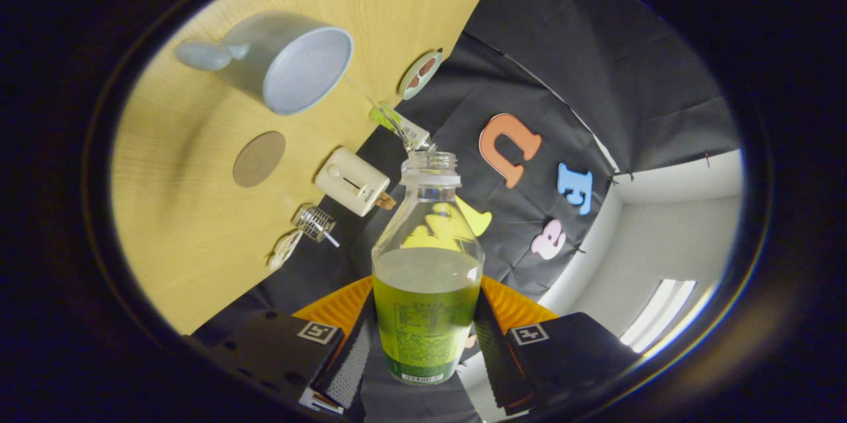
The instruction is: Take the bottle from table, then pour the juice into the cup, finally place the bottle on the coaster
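Gripper view
Tongs [423, 343]: both fingers press on the lower body of the bottle [427, 271], one on each side, pinching it firmly.
Bottle: clear plastic, cap off, green juice up to roughly half; it stands between the fingers with its open mouth pointing away from them.
Why held so: the table [192, 224] looks steeply tilted behind the bottle, so I judge the bottle is lifted off it and being carried or tipped toward the cup; a low grip leaves the neck free for pouring.
Cup [294, 62]: pale blue with a handle, on the table well beyond the bottle's mouth, its opening turned toward the bottle; it looks empty.
Coaster [259, 158]: round brown disc flat on the table, between the cup and the bottle, bare, ready for the last step.
Other things near the bottle's mouth: a cream box [352, 181], a small wire piece [314, 221], a sachet [403, 128].
Writing: the bottle label carries fine print and a barcode, too small to read.
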A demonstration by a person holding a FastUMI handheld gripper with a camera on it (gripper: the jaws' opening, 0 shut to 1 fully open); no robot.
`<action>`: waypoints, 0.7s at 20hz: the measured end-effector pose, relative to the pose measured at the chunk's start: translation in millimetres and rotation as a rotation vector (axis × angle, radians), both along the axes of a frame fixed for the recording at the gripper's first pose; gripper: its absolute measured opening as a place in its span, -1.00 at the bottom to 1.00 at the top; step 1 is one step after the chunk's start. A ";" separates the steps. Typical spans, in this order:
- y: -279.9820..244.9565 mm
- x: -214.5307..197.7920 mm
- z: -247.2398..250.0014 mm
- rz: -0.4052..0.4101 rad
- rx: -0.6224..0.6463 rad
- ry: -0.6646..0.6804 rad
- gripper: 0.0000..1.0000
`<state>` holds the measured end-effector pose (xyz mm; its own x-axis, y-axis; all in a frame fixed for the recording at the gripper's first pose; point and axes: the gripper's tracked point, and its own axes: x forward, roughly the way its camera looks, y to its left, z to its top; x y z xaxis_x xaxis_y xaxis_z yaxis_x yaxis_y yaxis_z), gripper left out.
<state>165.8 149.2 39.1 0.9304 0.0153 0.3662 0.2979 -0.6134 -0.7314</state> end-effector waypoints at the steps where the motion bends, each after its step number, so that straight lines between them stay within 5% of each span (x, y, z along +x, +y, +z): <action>1: 0.0 0.0 2.9 -0.001 -0.022 -0.012 0.59; 14: 23.6 -8.4 45.9 0.056 -0.169 -0.104 0.59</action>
<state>157.5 172.8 85.0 0.8837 0.1354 0.4480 0.4036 -0.7052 -0.5829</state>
